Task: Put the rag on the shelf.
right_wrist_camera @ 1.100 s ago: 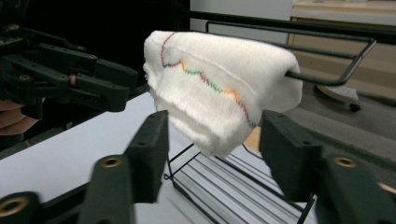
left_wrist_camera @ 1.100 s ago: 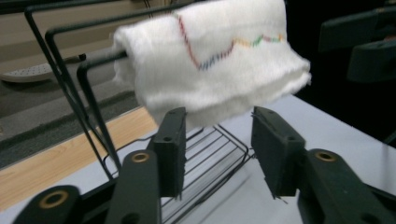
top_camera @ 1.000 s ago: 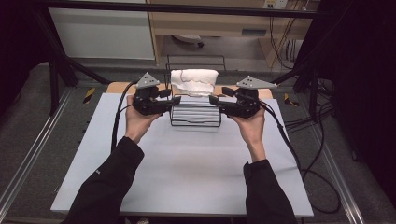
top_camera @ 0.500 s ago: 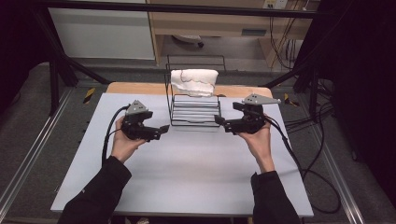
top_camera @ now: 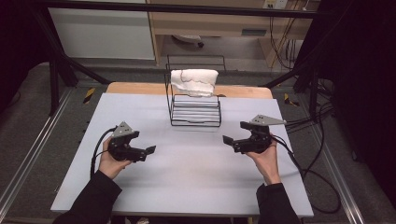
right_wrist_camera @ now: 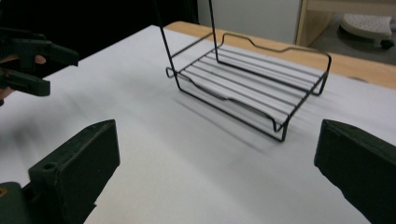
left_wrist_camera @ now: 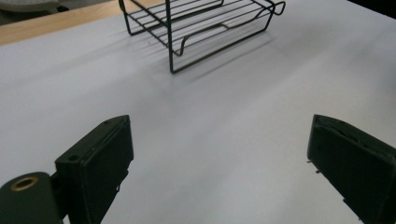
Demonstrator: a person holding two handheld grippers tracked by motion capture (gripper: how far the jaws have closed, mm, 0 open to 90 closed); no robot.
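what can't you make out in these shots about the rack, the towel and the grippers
- White towel, high view: how it hangs on the wire rack; its back side faces away.
- Rack top, both gripper views: cut off by the upper edge, so the towel is out of frame.
- Left gripper and right gripper, own views: fingers open, bodies cut off by the lower edge.

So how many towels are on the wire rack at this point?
1. A single white towel is draped over the top bar of the black wire rack at the far middle of the table; its lower shelf looks bare.
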